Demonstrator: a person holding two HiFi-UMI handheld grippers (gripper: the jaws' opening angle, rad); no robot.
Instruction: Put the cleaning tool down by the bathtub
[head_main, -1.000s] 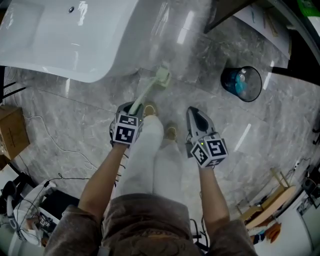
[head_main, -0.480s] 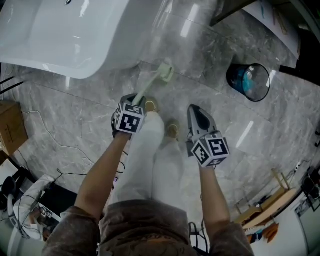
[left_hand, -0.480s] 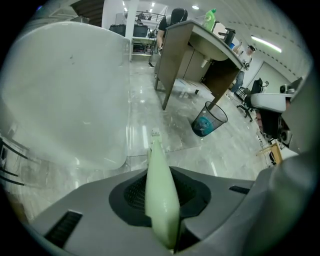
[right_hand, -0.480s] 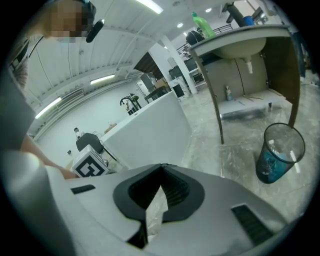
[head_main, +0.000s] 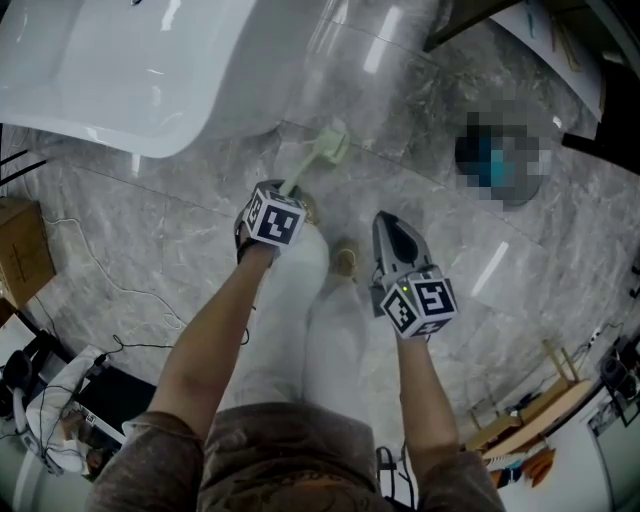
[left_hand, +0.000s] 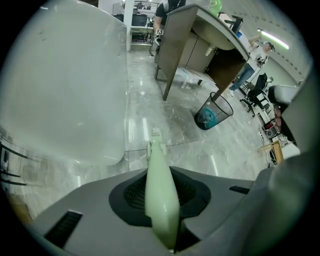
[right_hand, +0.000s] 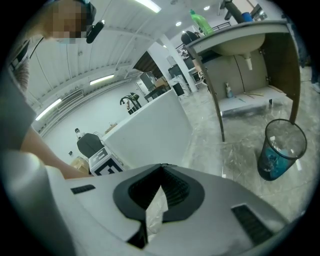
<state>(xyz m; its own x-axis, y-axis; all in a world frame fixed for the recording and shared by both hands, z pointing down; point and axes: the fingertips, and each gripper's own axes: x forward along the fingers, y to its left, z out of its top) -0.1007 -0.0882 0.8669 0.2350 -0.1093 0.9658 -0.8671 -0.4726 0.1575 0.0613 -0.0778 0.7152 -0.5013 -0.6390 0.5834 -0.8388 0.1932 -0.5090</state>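
The cleaning tool is a pale green long-handled brush (head_main: 318, 155). Its head lies close to the foot of the white bathtub (head_main: 130, 70); whether it touches the floor I cannot tell. My left gripper (head_main: 288, 192) is shut on the handle, which runs out between its jaws (left_hand: 159, 200) toward the bathtub wall (left_hand: 60, 85). My right gripper (head_main: 386, 222) hangs to the right over the floor with its jaws together (right_hand: 160, 167). A whitish patch shows in the slit between them; I cannot tell what it is.
A dark mesh bin (left_hand: 212, 112) with blue contents stands on the marble floor to the right, also in the right gripper view (right_hand: 280, 150). A vanity (left_hand: 200, 35) stands behind it. A cardboard box (head_main: 20, 250) and cables (head_main: 100, 265) lie at the left. The person's shoe (head_main: 345, 260) is between the grippers.
My left gripper has moved forward toward the bathtub and tilted, with the brush still in it. The brush head has stayed by the tub's foot. The right gripper has barely moved.
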